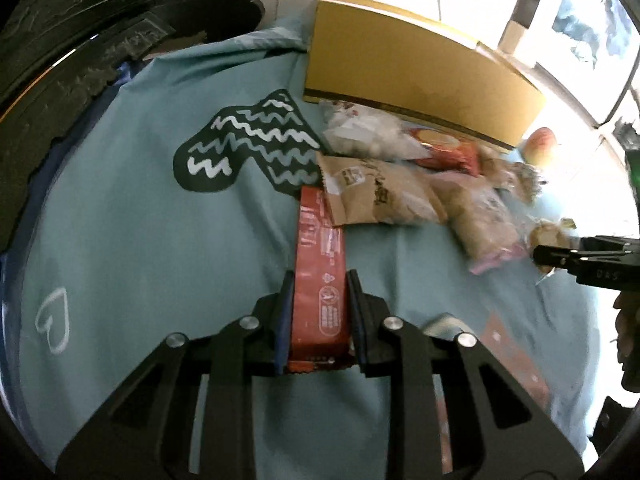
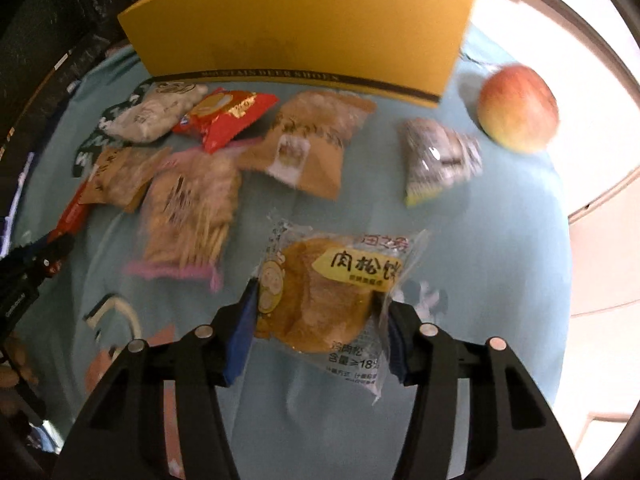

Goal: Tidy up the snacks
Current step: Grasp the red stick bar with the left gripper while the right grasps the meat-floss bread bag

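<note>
Lying between the right gripper fingers: a clear-wrapped pastry.

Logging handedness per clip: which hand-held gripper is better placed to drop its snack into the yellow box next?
Right, probably. The right hand-held gripper faces the yellow box squarely, holding the pastry. The left, with the red bar, sees it off to one side.

A teal cloth covers the desk. Ahead of the right tongs lie snack packets, a yellow box behind them, and an apple far right.
</note>
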Demonstrator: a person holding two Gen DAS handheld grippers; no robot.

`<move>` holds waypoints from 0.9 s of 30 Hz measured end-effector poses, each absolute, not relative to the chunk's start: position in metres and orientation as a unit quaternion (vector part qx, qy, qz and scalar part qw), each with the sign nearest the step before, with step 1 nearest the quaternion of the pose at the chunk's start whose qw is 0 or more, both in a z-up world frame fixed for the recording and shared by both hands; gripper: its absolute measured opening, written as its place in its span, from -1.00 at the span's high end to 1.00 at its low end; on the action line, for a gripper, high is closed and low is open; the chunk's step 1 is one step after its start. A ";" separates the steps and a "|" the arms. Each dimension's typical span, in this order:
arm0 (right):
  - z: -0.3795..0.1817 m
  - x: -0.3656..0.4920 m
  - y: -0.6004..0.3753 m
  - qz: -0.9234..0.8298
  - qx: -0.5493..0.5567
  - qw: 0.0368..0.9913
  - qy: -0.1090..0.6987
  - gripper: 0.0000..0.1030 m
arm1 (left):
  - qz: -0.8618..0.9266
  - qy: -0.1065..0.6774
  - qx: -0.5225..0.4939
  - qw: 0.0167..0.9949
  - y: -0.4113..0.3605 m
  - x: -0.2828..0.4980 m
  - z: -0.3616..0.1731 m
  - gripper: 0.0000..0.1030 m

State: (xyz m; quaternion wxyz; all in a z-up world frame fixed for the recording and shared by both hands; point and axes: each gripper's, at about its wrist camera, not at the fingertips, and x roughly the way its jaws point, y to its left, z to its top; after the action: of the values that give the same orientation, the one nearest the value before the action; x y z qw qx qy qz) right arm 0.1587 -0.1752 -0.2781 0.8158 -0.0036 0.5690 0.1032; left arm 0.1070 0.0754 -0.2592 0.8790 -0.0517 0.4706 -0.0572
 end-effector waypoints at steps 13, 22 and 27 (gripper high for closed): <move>-0.238 0.119 -0.199 0.121 0.042 0.829 0.544 -0.07 | -0.098 0.436 -0.050 0.893 0.060 0.088 -0.217 0.60; -0.236 0.103 -0.204 0.116 0.049 0.825 0.551 -0.07 | -0.075 0.488 -0.011 0.869 0.057 0.089 -0.244 0.60; -0.238 0.095 -0.198 0.122 0.038 0.821 0.556 -0.07 | -0.075 0.500 -0.021 0.863 0.056 0.105 -0.266 -0.14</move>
State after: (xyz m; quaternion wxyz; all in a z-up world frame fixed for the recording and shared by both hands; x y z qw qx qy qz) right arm 0.0952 -0.1982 -0.2383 0.8211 0.0384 0.5561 0.1225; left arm 0.1045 0.0563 -0.2656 0.8626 -0.0211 0.4998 -0.0746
